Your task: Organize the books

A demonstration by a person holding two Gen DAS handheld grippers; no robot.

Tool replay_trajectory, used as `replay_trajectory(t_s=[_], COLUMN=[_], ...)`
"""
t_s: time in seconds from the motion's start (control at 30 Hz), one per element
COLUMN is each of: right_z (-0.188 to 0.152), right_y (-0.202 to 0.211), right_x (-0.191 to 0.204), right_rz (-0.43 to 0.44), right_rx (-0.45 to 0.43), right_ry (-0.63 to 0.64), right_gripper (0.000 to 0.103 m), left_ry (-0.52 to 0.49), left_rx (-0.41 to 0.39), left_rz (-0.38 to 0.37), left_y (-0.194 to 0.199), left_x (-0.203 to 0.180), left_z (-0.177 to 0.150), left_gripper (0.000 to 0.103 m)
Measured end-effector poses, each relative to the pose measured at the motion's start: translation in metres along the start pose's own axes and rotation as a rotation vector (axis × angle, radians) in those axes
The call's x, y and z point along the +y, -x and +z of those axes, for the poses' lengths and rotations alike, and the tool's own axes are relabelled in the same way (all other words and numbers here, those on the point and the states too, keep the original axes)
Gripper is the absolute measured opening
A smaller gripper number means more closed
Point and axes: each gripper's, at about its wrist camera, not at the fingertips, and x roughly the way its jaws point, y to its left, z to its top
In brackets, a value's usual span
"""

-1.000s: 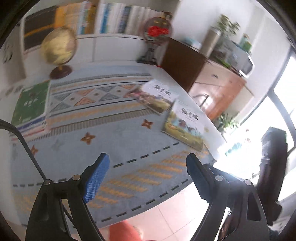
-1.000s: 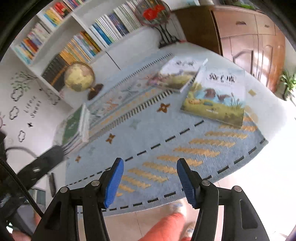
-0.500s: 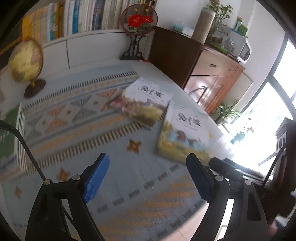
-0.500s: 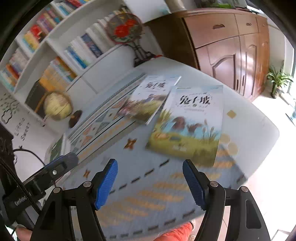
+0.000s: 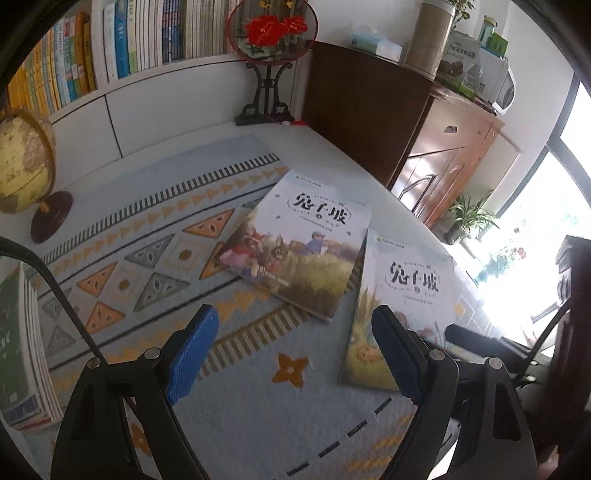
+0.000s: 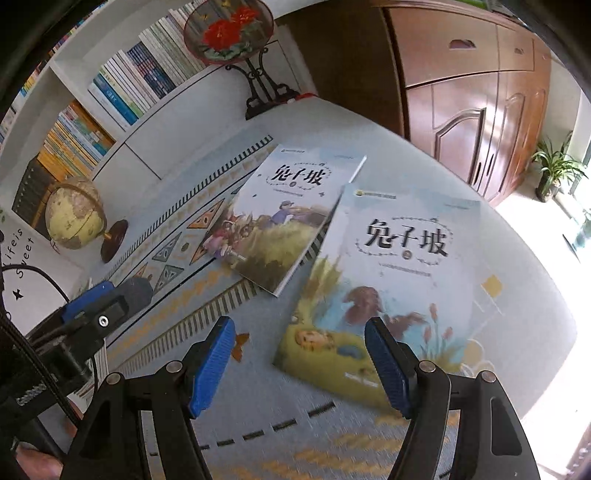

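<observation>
Two picture books lie flat on the patterned tablecloth. The farther book shows a field scene; the nearer book overlaps its right edge. A stack of green-covered books sits at the table's left edge. My left gripper hangs open above the cloth, left of the nearer book, nothing between its blue pads. My right gripper is open over the nearer book's lower left corner, not touching it. The left gripper's blue pad shows in the right wrist view.
A globe stands at the back left, a round floral fan on a black stand at the back. Shelves of books line the wall. A wooden cabinet flanks the table's right.
Both grippers have moved forward and rightward over the table toward the two picture books, which now look larger and closer. The right gripper's jaws have spread wider.
</observation>
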Motion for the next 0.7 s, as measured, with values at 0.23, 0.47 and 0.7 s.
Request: replay_trajectory(t_s=[0.23, 0.47, 0.7], right_z=[0.015, 0.031, 0.052], right_y=[-0.017, -0.037, -0.064], right_x=[0.024, 0.041, 0.045], right_rz=[0.02, 0.016, -0.001], right_rx=[0.024, 0.052, 0.004], right_ry=[0.052, 0.118, 0.161], right_gripper=[0.071, 0.071, 0.071], left_ry=[0.033, 0.097, 0.119], left_rx=[-0.004, 0.032, 0.179], left_rz=[0.021, 0.042, -0.043], left_y=[-0.002, -0.019, -0.08], left_x=[0.016, 0.042, 0.071], left_z=[0.011, 0.02, 0.042], left_gripper=[0.084, 0.084, 0.084])
